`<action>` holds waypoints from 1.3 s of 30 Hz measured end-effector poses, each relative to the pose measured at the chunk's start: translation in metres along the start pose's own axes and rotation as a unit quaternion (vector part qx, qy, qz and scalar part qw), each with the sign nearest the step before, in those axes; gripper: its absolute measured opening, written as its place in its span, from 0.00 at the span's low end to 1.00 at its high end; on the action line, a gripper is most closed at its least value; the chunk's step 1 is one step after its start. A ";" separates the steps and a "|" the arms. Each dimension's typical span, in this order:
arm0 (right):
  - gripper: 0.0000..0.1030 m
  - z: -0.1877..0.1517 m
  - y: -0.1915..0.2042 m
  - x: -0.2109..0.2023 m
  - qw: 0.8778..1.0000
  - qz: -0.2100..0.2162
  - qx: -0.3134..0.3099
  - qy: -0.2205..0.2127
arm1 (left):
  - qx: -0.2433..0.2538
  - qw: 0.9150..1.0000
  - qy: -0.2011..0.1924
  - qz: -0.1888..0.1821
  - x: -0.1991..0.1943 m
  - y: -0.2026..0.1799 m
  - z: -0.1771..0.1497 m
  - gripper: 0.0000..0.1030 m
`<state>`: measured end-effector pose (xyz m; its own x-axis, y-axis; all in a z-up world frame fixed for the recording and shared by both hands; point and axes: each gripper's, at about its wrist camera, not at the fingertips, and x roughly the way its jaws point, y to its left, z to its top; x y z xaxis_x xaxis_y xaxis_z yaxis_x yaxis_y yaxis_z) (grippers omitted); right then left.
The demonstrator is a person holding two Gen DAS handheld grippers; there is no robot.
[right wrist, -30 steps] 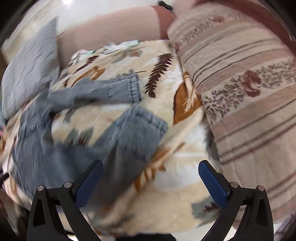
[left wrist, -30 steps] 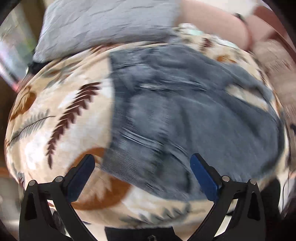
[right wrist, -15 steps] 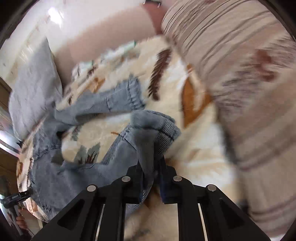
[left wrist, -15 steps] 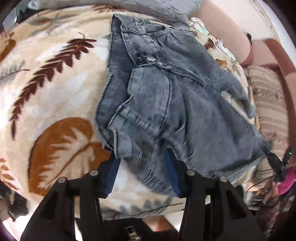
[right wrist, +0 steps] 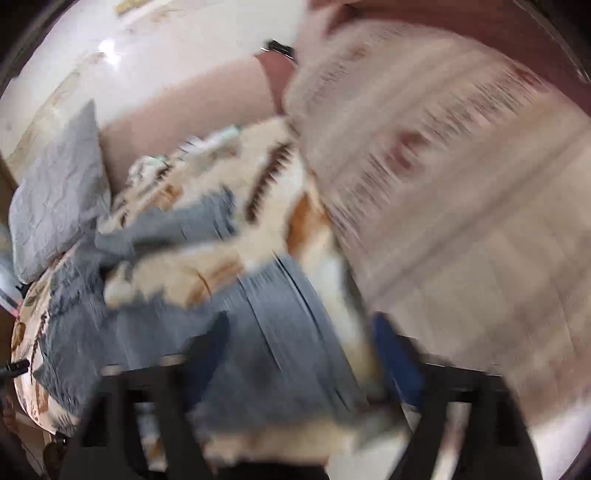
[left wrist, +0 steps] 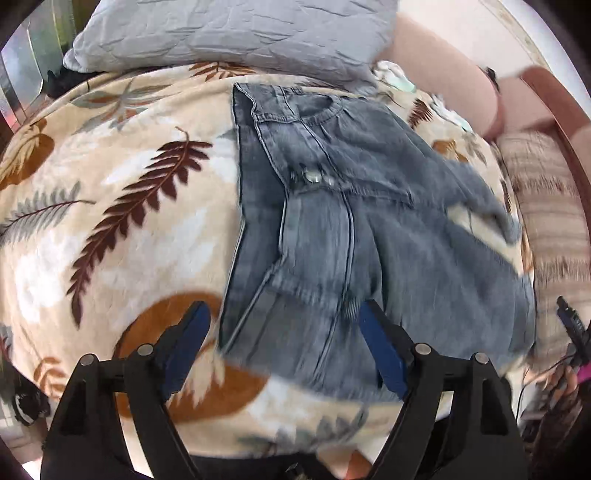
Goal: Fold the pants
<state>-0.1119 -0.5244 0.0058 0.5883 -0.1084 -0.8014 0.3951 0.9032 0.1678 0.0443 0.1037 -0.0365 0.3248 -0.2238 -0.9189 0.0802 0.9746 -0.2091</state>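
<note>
Nearest the left wrist camera, the left gripper (left wrist: 284,343) hangs with its jaws spread wide and nothing between them, the waist end of the grey denim pants (left wrist: 354,236) lying just beyond the fingertips on the leaf-print blanket (left wrist: 110,229). The right wrist view is heavily smeared by motion; the right gripper (right wrist: 299,354) looks to have its jaws apart, with a pant leg lying on the blanket between and beyond them, and I cannot make out any cloth pinched. From the left view the pants lie spread across the blanket, waistband toward the left side, the button (left wrist: 314,178) showing, the fabric bunched over itself near the fly rather than laid flat. Farther off, one leg trails toward the striped cushion (left wrist: 546,206), and the two legs appear apart with blanket showing between them. A grey pillow (left wrist: 236,33) sits at the far edge. As a judgement, the fold has barely begun: no clean crease is set, and bringing the legs together and doubling them over is all still left.
</note>
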 end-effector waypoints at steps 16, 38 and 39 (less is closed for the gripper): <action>0.16 0.002 0.008 0.093 0.993 -0.058 -0.055 0.088 | 0.032 0.996 0.054 0.056 0.056 -0.046 0.015 0.46; 0.09 0.199 0.077 0.183 0.997 0.076 0.025 0.017 | -0.057 0.996 -0.005 0.071 0.082 -0.020 0.174 0.60; 0.13 0.208 0.076 0.196 0.998 0.055 0.028 0.025 | -0.066 0.994 0.003 0.086 0.093 -0.018 0.181 0.60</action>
<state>0.1803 -0.5636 -0.0196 0.5941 0.0116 -0.8043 0.3697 0.8841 0.2859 0.2438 0.0639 -0.0576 0.3169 -0.0541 -0.9469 -0.1008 0.9908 -0.0904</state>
